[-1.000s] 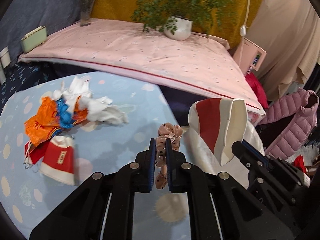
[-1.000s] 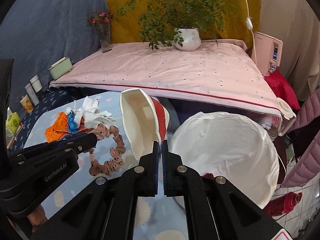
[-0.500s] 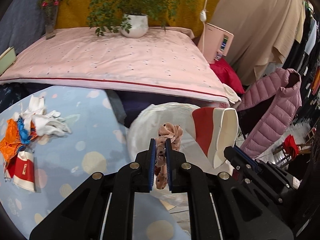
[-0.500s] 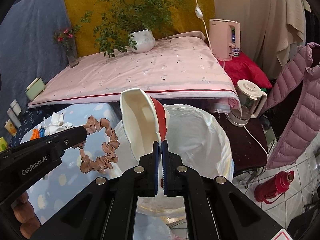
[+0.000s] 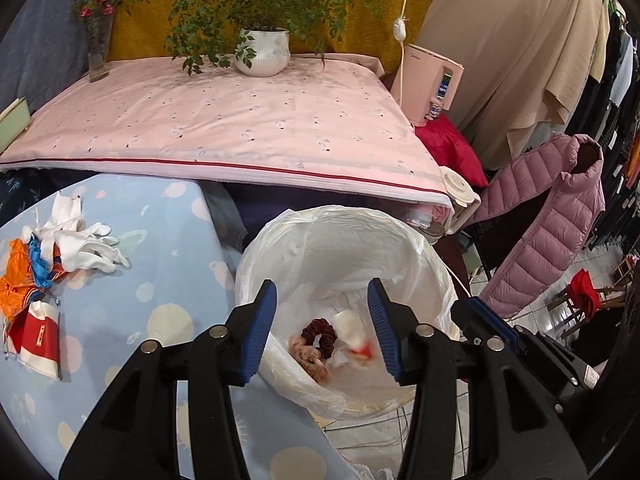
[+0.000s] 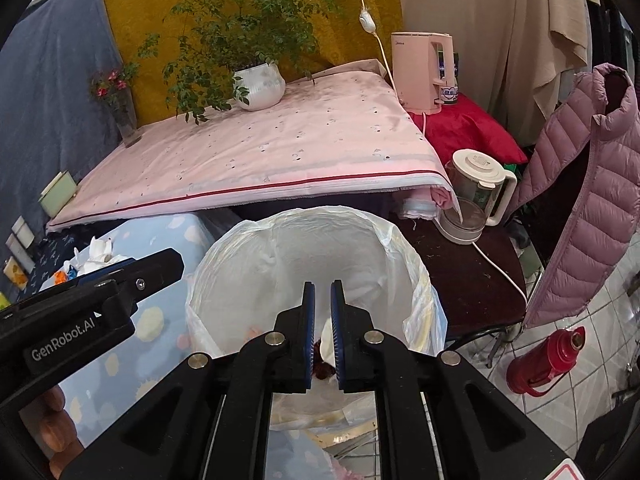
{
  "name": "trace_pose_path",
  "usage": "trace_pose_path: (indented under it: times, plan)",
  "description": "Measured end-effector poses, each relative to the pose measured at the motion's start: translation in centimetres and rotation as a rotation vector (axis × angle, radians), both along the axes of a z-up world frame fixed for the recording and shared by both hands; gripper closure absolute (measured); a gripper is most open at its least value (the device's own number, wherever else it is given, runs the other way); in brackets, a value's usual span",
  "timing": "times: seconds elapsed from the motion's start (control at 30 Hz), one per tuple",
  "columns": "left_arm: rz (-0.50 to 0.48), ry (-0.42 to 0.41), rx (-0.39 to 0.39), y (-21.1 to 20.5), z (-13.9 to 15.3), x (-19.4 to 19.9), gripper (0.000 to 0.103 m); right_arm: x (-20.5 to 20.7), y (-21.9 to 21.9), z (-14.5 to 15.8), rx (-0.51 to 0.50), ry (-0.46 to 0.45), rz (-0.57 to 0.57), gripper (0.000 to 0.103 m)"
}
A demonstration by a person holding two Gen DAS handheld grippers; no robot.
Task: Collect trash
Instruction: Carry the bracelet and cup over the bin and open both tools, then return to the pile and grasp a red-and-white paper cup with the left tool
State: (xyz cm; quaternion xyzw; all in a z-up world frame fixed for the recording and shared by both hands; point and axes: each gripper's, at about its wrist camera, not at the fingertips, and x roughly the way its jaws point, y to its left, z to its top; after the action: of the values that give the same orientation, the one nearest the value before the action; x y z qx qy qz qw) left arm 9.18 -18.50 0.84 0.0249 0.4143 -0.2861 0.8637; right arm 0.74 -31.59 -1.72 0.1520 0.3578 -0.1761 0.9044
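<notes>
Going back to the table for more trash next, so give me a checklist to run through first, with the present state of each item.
1. Left gripper empty and open: ok, nothing between its fingers.
2. Right gripper empty: ok, jaws slightly apart and gripping nothing; the white piece seen through the gap lies in the bin.
3. Dropped items inside the bin liner: ok, the pink scrunchie and the red and white cup lie at the bottom.
4. Trash left on the table: not ok, the white gloves, the orange wrapper and the red and white packet lie there.
5. Liner seated on the rim: cannot tell.
</notes>
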Motion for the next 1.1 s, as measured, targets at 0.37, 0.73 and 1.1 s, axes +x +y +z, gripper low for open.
trace_pose_path:
  times: [0.37, 0.73, 1.1]
  plan:
    - [0.065, 0.009, 0.010, 2.7, -0.4, 0.3, 0.046, 0.4, 1.7, 0.2, -0.012, 0.003, 0.028, 0.082]
    - [0.196, 0.040, -0.002, 8.2, -1.2, 1.2, 0.034, 1.3, 5.2, 0.7, -0.042, 0.000, 0.085, 0.069]
    - [0.380, 0.076, 0.001, 16.4, -2.6, 1.8, 0.024, 2.7, 10.0, 0.7, -0.051, -0.002, 0.175, 0.064]
